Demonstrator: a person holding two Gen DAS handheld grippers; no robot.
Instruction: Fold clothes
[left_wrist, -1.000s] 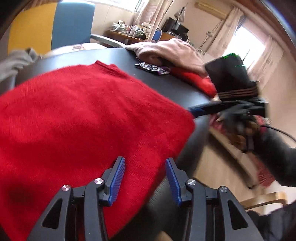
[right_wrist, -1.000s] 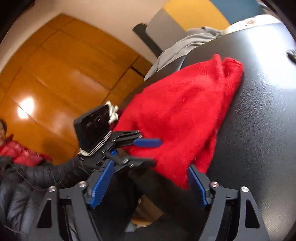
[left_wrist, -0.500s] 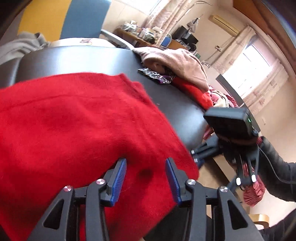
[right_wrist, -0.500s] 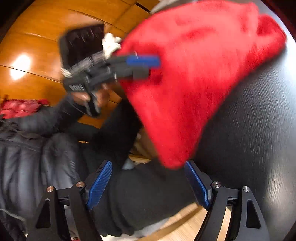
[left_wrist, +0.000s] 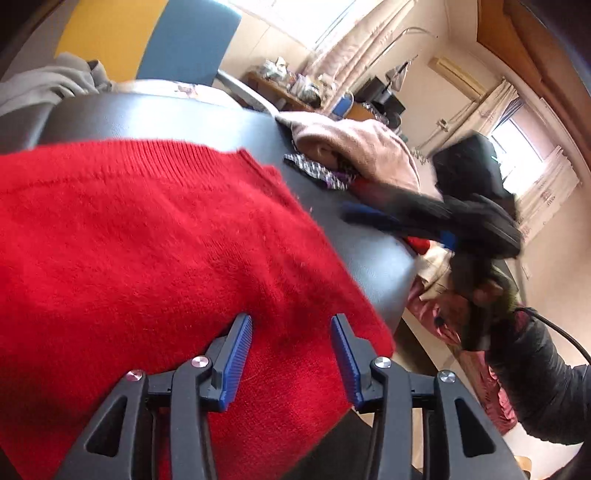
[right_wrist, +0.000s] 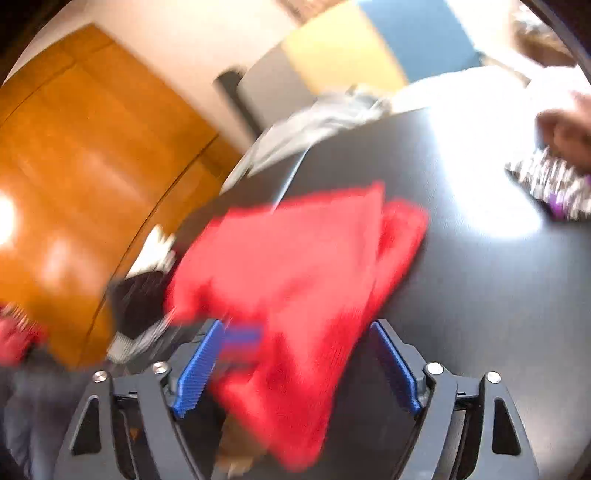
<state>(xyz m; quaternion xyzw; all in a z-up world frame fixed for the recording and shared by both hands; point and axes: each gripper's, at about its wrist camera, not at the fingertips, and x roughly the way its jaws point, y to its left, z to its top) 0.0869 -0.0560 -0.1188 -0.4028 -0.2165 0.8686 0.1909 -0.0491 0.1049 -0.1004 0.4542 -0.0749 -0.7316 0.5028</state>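
The red knitted sweater (left_wrist: 155, 266) is spread on the dark bench (left_wrist: 207, 125), with its near edge draped over the bench's front rim. In the right wrist view it appears doubled over, 1 layer lying on another, with a second edge (right_wrist: 402, 225) showing just beyond the upper layer; so at least 1 fold is judged to be made, though blur hides the detail. A neat, compact fold is not yet seen, and the overhanging part is still to be brought up.

The left gripper (left_wrist: 291, 354) is held over the sweater's near corner with its fingers moderately apart; no fabric is seen pinched between the pads. The right gripper (right_wrist: 295, 365) has its fingers wide and closing, with the sweater's hanging corner between them but no pad seen pressing on it.

Further out, a pile of other garments, a pink-beige one (left_wrist: 354, 147) on top and a patterned cloth (left_wrist: 317, 171) beside it, lies at the bench's far side, and a grey garment (left_wrist: 48, 85) hangs at the other edge. These are judged to be still unfolded, so most of the task remains.
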